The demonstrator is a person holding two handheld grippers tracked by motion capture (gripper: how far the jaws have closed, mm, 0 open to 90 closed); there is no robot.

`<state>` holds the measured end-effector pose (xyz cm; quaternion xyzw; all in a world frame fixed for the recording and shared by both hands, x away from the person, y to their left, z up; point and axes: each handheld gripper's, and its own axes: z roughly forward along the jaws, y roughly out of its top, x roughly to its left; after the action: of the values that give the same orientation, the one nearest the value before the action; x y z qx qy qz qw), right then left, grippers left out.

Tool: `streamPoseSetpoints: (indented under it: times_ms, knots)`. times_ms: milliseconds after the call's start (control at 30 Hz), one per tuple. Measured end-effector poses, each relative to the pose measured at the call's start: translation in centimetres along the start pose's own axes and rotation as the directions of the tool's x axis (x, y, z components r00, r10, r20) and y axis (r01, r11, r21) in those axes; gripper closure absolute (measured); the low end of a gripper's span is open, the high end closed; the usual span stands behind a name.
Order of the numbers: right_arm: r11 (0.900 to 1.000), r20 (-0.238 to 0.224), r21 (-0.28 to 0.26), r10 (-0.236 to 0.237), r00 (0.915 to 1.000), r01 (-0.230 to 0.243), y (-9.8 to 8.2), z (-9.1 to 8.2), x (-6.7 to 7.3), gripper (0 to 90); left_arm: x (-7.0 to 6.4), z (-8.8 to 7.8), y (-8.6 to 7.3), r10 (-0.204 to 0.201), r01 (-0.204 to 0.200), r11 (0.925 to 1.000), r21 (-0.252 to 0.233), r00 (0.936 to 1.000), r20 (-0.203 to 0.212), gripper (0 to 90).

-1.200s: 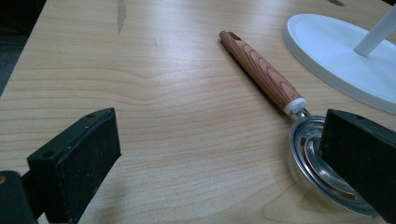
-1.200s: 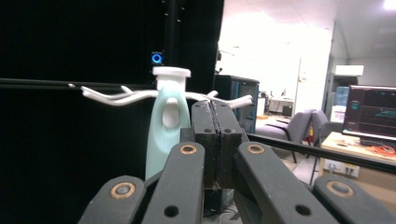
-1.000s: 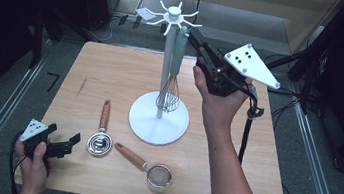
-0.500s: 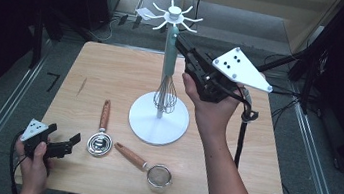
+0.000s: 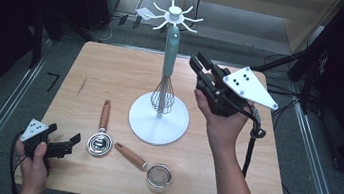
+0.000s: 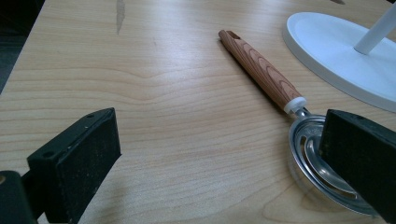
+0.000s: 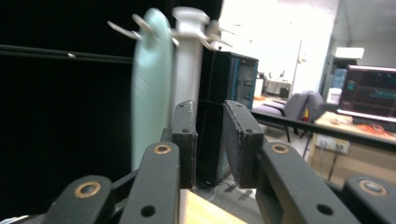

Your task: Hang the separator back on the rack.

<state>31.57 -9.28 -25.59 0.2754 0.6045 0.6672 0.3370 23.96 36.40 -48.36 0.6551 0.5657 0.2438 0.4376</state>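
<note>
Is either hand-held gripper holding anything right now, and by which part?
Nothing is held. The right hand-held gripper has just opened, jaws empty, beside the hanging whisk. The left hand-held gripper is open near the coil whisk.

Lying on the table are two wooden-handled metal utensils (image 5: pixel 101 133) (image 5: pixel 143 165); hanging on one white hook stand (image 5: pixel 159 120) is one teal-handled whisk (image 5: pixel 167 71).

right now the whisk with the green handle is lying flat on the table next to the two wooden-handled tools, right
Not quite. The whisk is not lying flat: it hangs upright from the top of the white stand, its wires just above the round base, as the high view shows. The two wooden-handled tools, a coil whisk and a small strainer, do lie flat on the table.
</note>
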Motion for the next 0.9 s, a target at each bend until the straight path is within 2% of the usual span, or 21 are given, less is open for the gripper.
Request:
streamPoseSetpoints:
  times_ms: [267,333,367,400,500,533,733,800,833,900]
  knots:
    - [0.998,0.067,0.064,0.018,0.9976,-0.022,-3.4,-2.1,-1.9,68.3,0.0,0.0,0.0,0.004,-0.004,1.0,-0.002,1.0,-0.003,0.0]
    - [0.996,0.107,0.086,-0.015,0.9942,0.006,-4.3,-2.7,-2.3,61.5,0.0,0.0,0.0,0.005,-0.005,1.0,-0.002,1.0,-0.003,0.0]
    - [0.994,0.145,0.111,-0.027,0.989,0.011,-5.3,-3.4,-2.8,55.2,0.0,0.0,0.0,0.004,-0.004,1.0,-0.001,1.0,-0.003,0.0]
    - [0.994,0.145,0.111,-0.027,0.989,0.011,-5.3,-3.4,-2.8,55.2,0.0,0.0,0.0,0.004,-0.004,1.0,-0.001,1.0,-0.003,0.0]
    - [0.988,0.192,0.15,-0.002,0.9815,-0.027,-7.5,-4.8,-4.0,46.2,0.0,0.0,0.0,0.005,-0.005,1.0,-0.001,1.0,-0.003,0.0]
    - [0.988,0.192,0.15,-0.002,0.9815,-0.027,-7.5,-4.8,-4.0,46.2,0.0,0.0,0.0,0.005,-0.005,1.0,-0.001,1.0,-0.003,0.0]
    - [0.971,0.249,0.23,0.003,0.9684,-0.062,-10.1,-7.1,-4.9,38.2,-0.1,0.0,0.0,0.006,-0.006,1.0,-0.006,1.0,-0.005,0.0]
    - [0.964,0.268,0.25,0.016,0.9634,-0.086,-10.7,-7.9,-5.2,35.5,-0.1,0.0,0.0,0.006,-0.006,1.0,-0.006,1.0,-0.006,0.0]
    - [0.958,0.273,0.261,0.042,0.9611,-0.116,-11.2,-8.6,-5.6,30.6,-0.1,0.0,0.0,0.01,-0.01,0.9999,-0.004,0.9999,-0.006,0.0]
    - [0.957,0.275,0.263,0.049,0.9603,-0.124,-11.5,-8.9,-5.7,29.1,-0.1,0.0,0.0,0.01,-0.01,0.9999,-0.002,0.9999,-0.007,0.0]
